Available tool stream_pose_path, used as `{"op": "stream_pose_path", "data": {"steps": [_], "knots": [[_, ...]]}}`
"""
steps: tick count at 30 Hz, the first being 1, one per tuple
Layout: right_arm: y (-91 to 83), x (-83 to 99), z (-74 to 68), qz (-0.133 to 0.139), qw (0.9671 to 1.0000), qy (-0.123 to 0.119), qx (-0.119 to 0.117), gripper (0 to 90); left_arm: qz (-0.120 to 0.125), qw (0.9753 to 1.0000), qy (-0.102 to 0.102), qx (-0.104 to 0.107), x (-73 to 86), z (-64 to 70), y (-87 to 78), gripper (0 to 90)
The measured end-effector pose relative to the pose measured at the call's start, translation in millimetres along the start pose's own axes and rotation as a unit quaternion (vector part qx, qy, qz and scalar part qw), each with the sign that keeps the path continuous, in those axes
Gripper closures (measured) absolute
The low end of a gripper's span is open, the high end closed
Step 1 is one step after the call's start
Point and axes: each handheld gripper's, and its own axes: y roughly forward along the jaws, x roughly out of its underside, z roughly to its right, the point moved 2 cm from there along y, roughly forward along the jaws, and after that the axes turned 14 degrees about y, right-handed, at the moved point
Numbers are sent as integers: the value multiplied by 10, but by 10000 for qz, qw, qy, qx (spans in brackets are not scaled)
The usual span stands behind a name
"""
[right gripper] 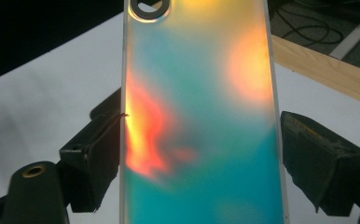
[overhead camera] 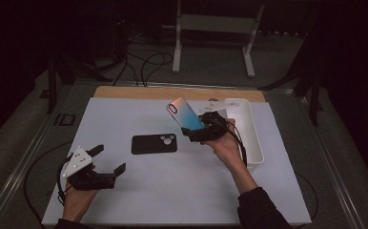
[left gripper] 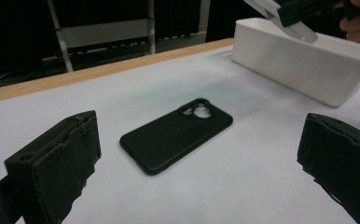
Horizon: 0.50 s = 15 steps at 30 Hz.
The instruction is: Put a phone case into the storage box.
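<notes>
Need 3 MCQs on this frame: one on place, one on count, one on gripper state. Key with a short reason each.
1. Where does the black phone case lie?
A. inside the white bin
B. flat on the white table cover, between the two grippers
C. in the left gripper

2. How many phone cases are in sight?
A. one
B. two
C. four

3. What is the state of the left gripper?
A. open and empty
B. shut on the black case
C. shut on a cable

Key:
1 B: the high view shows it flat on the table cover, left of the white bin.
2 B: the black one, plus the iridescent phone case raised in the right gripper.
3 A: in the left gripper view its jaws stand wide apart, the black case lying beyond them.
</notes>
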Motion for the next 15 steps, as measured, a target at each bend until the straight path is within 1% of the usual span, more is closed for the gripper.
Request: {"op": "stream_pose_path", "data": {"steps": [2,3,6,10,12,15], "knots": [[-28,30,-23,73,10000,29,-48,167,23,10000,-70,28,-34,-6,11,0],[-41,49,-37,114,9999,27,-87,167,5,10000,-68,20,-45,-4,17,0],[-70,89,-75,203,9997,52,-155,167,-62,10000,24,29,-90,6,52,0],[-100,134,-127,329,9991,75,-257,167,-77,9999,112,91,-158,23,106,0],[-116,158,-152,376,9988,95,-314,167,-90,9998,133,130,-193,32,136,0],[-128,190,-183,419,9986,55,-331,167,-64,9997,159,196,-252,57,184,0]]}}
